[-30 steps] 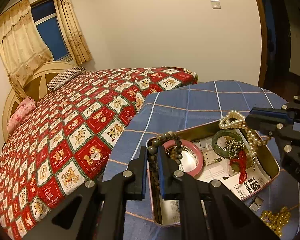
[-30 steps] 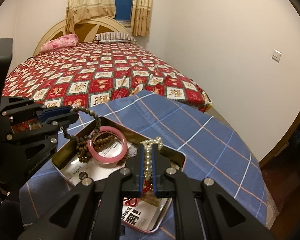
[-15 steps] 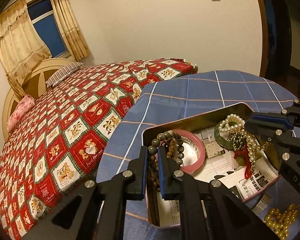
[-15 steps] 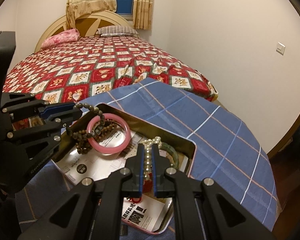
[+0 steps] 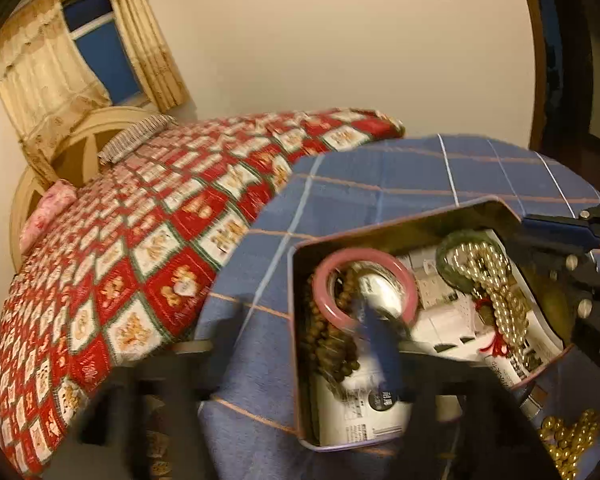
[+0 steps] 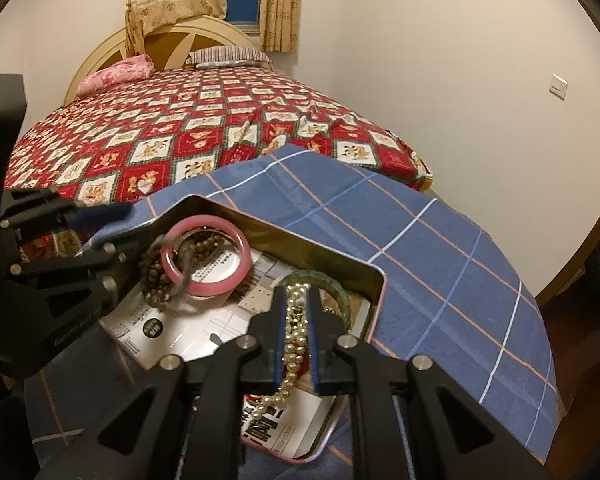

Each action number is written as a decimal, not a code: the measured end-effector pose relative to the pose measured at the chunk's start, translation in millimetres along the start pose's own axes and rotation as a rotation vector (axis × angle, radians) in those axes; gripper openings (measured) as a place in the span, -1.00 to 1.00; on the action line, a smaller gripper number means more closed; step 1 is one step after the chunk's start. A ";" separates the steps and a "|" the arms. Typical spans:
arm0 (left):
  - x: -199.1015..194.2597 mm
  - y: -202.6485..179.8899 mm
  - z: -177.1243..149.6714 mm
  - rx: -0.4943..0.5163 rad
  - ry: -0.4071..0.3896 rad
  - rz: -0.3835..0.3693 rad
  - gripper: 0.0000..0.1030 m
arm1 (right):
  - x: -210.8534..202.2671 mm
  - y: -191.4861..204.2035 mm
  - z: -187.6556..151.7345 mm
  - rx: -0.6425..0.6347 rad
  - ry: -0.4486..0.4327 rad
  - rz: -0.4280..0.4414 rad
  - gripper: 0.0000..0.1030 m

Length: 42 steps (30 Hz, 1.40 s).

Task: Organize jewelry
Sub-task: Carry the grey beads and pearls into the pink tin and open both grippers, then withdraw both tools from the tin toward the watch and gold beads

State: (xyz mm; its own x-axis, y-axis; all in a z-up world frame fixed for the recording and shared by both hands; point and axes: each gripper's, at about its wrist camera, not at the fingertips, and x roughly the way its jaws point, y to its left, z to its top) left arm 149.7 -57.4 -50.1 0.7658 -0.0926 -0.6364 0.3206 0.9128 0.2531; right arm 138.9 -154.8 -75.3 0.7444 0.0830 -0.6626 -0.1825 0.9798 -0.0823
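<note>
Bed (image 6: 204,136): broad, covered by a quilted red, white and green patchwork spread with a curved cream headboard behind.

Table (image 6: 440,248): draped in a blue cloth of soft weave, checked with white and orange lines.

Tin (image 6: 332,256): a shallow rectangular metal tray with rounded corners and a dull brass-toned inner wall, resting on the cloth. Printed white paper lines its floor.

Contents of the tin, all lying inside it:
- Pink bangle (image 6: 206,256): smooth, glossy, round, at the end nearer the left claw.
- Brown beads (image 5: 332,340): a heap of small matte round beads, partly under and through the pink bangle.
- Green bangle (image 5: 456,256): mottled and stone-like, at the other end.
- Pearls (image 6: 294,344): a strand of small cream lustrous beads, draped over the green bangle.

Outside the tin, gold beads (image 5: 568,440) lie on the cloth just beside its near corner.

Left claw (image 5: 304,344): blurred in its own view, angled down over the pink-bangle end. Its jaws have just been opening and stand wide; nothing is pressed between them, the brown beads lying loose in the tin.

Right claw (image 6: 296,320): angled down over the green-bangle end. Its blue-padded jaws have just been opening and stand narrow, with the pearls between the pads and slack, not pinched.
</note>
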 end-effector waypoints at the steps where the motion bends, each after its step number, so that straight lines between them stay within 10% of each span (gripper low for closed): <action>1: -5.0 1.9 0.3 -0.006 -0.024 0.006 0.57 | -0.9 -0.6 -0.1 -0.001 -0.002 -0.004 -0.49; 3: -8.0 3.6 1.4 -0.009 -0.026 -0.004 0.57 | -3.6 -2.7 -0.9 0.004 -0.009 -0.009 -0.11; 24: -53.2 1.5 -43.5 -0.030 -0.039 0.014 0.57 | -37.3 -7.8 -31.6 0.049 -0.014 -0.035 0.30; 42: -56.5 -68.1 -81.3 0.054 0.038 -0.157 0.57 | -64.3 -22.6 -107.8 0.165 0.069 -0.117 0.44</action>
State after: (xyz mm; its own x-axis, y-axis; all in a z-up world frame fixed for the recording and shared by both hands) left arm 39.3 -82.0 -90.5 0.6830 -0.2163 -0.6977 0.4646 0.8657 0.1864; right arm 25.9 -201.9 -111.1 0.7072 -0.0400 -0.7059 0.0146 0.9990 -0.0420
